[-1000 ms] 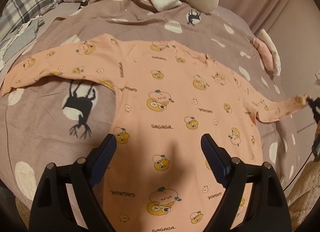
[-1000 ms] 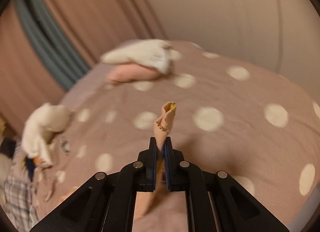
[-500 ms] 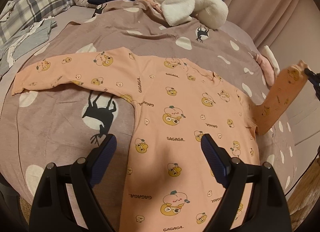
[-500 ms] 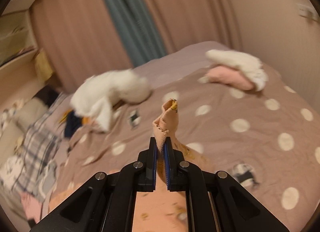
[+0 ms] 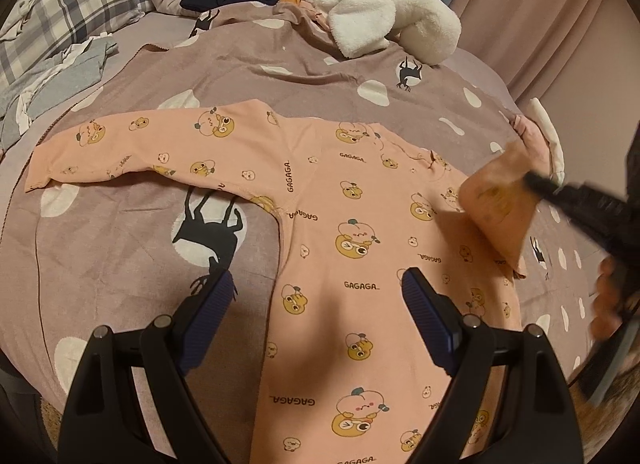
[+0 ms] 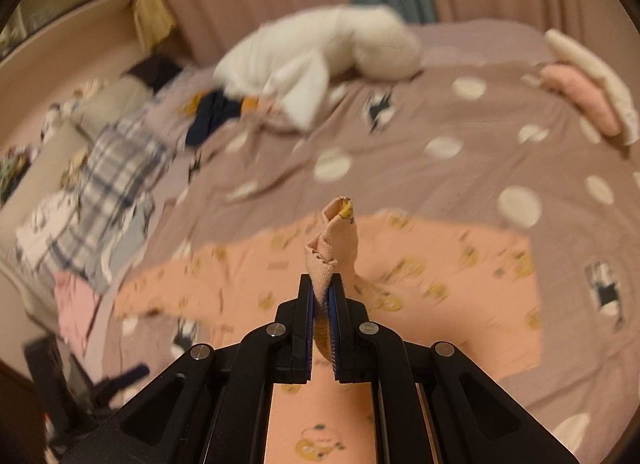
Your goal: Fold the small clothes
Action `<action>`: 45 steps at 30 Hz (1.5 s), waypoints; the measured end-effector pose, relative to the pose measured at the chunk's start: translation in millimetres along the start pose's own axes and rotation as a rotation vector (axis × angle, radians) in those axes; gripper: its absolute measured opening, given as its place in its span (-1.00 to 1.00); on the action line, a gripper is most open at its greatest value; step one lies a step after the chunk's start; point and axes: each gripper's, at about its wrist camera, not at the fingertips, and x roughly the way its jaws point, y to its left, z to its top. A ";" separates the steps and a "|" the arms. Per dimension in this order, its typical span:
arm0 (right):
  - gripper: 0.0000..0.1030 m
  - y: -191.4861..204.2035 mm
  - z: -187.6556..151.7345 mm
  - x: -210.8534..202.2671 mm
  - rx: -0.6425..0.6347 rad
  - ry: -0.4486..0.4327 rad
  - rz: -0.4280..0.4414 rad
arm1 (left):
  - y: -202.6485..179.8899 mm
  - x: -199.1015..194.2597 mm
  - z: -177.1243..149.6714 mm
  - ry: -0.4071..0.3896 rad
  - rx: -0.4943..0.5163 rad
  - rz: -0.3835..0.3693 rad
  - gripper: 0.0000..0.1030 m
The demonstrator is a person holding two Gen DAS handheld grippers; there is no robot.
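**Mia:** So where is the pink sleep suit (image 5: 352, 248) right now?

**Ben:** It lies flat on the bed (image 5: 120, 264), front side up. Its body runs long, straight out ahead of the left gripper (image 5: 316, 300). That gripper's jaws are wide apart with nothing in them. They hang over the lower part of the suit, one jaw over the bed cover and one over the pink cloth.

**Mia:** And the other one?

**Ben:** The right gripper (image 6: 320, 304) has its jaws pinched tight on the end of the right sleeve (image 5: 496, 207). The cuff sticks up out of the jaws like a little flag. That sleeve is lifted off the bed and hangs in the air over the right edge of the suit.

**Mia:** What about the other sleeve?

**Ben:** The left sleeve (image 5: 132, 151) lies flat, pointing far off to the left of the open jaws.

**Mia:** What comes next, do you think?

**Ben:** I think the lifted sleeve should go across, to the left, and lie on the chest. The body is just below and ahead of the closed jaws, so it is a short trip. Only the right gripper can do it. The left one is nearer the flat sleeve.
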 end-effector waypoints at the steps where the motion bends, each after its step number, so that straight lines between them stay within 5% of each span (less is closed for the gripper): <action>1: -0.83 5.4 -4.5 7.6 -0.010 0.021 -0.001 | 0.2 0.2 0.0 0.000 -0.002 -0.001 0.68; 12: -0.77 11.6 -43.7 60.9 0.000 0.243 0.058 | 4.2 5.1 0.1 0.006 -0.001 -0.011 0.68; 15: -0.20 4.8 -46.5 59.3 0.045 0.274 0.103 | 1.8 8.6 0.9 0.026 -0.012 -0.060 0.66; 20: -0.09 -0.5 -46.9 34.5 0.041 0.201 0.078 | -16.8 17.3 4.2 0.055 0.028 -0.118 0.60; 28: 0.08 -29.2 -47.5 -7.4 0.093 0.055 -0.133 | -51.4 59.6 3.8 0.153 0.045 -0.273 0.35; 32: 0.11 -47.1 -53.4 -19.9 0.134 0.021 -0.195 | -68.2 84.9 -1.1 0.194 0.065 -0.278 0.28; 41: 0.11 -79.8 -63.3 -42.9 0.201 -0.043 -0.278 | -80.9 120.8 -8.8 0.260 0.030 -0.322 -0.41; 43: 0.11 -85.0 -65.6 -45.6 0.211 -0.050 -0.285 | -82.1 125.1 -8.4 0.269 0.024 -0.340 -0.76; 45: 0.11 -91.0 -68.4 -48.3 0.228 -0.059 -0.283 | -82.0 129.4 -7.7 0.279 0.020 -0.326 -0.83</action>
